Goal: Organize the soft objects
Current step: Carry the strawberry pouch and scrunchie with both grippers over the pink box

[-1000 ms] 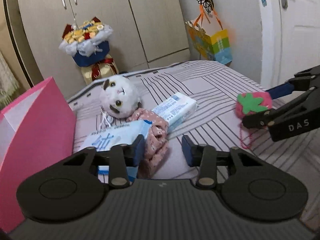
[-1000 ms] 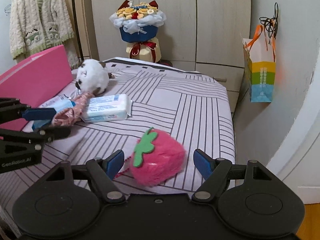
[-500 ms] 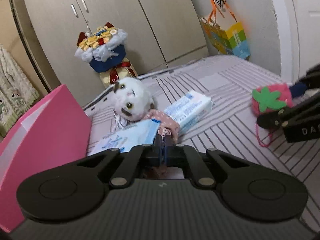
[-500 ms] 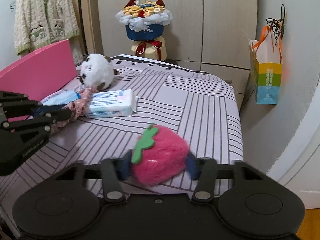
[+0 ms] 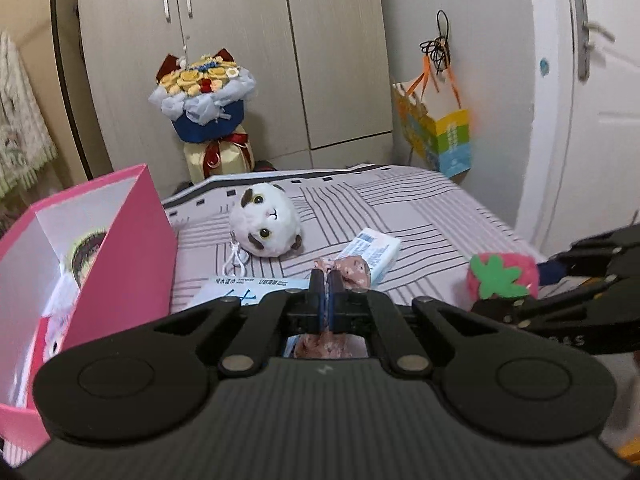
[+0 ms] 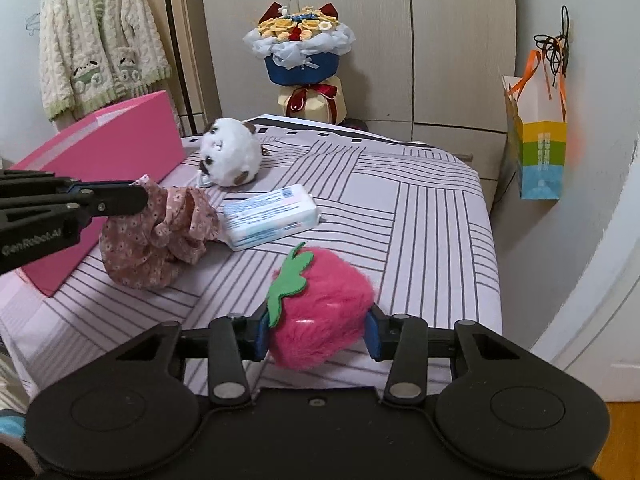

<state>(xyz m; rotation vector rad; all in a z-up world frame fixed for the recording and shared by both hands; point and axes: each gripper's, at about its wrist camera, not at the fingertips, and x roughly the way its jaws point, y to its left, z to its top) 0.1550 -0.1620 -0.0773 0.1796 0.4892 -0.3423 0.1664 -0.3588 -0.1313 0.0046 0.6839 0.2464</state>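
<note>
My left gripper (image 5: pixel 327 298) is shut on a pink floral cloth (image 6: pixel 160 234) and holds it lifted above the striped bed (image 6: pixel 420 216); the cloth also shows in the left wrist view (image 5: pixel 348 274). My right gripper (image 6: pixel 316 336) is shut on a pink plush strawberry (image 6: pixel 322 308) with a green leaf, held above the bed; it also shows in the left wrist view (image 5: pixel 502 276). A white plush cat (image 5: pixel 266 230) lies on the bed beside an open pink box (image 5: pixel 100 248).
Two tissue packs lie on the bed, one white (image 6: pixel 270 216) and one blue-printed (image 5: pixel 240 290). A bouquet (image 5: pixel 206 104) stands by the wardrobe (image 5: pixel 240 40). A colourful paper bag (image 6: pixel 538 148) hangs on the wall. A door (image 5: pixel 600 100) is at right.
My left gripper closed on the floral cloth and lifted it. My right gripper closed on the strawberry and raised it off the bed.
</note>
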